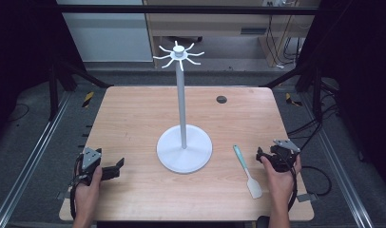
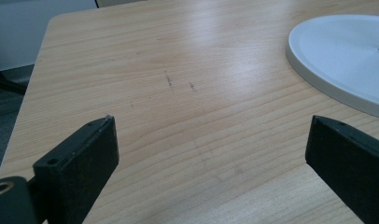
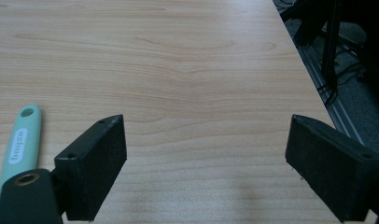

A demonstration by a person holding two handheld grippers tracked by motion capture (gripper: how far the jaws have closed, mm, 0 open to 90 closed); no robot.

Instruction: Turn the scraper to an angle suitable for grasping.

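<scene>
Spatula [image 1: 246,170] flat on worktop [image 1: 134,118], near right, long axis running near-far, handle far, blade near. Just left of right hand-held gripper [image 1: 262,156], jaws wide apart, empty. Left hand-held gripper [image 1: 116,167] also gaping, empty, well apart beyond stand [image 1: 183,114]. Right hand clearly nearer; likely approach across the handle.

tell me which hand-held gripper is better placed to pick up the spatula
Right. The right hand-held gripper sits open just beside the spatula; the left hand-held gripper is across the stand's base.
</scene>
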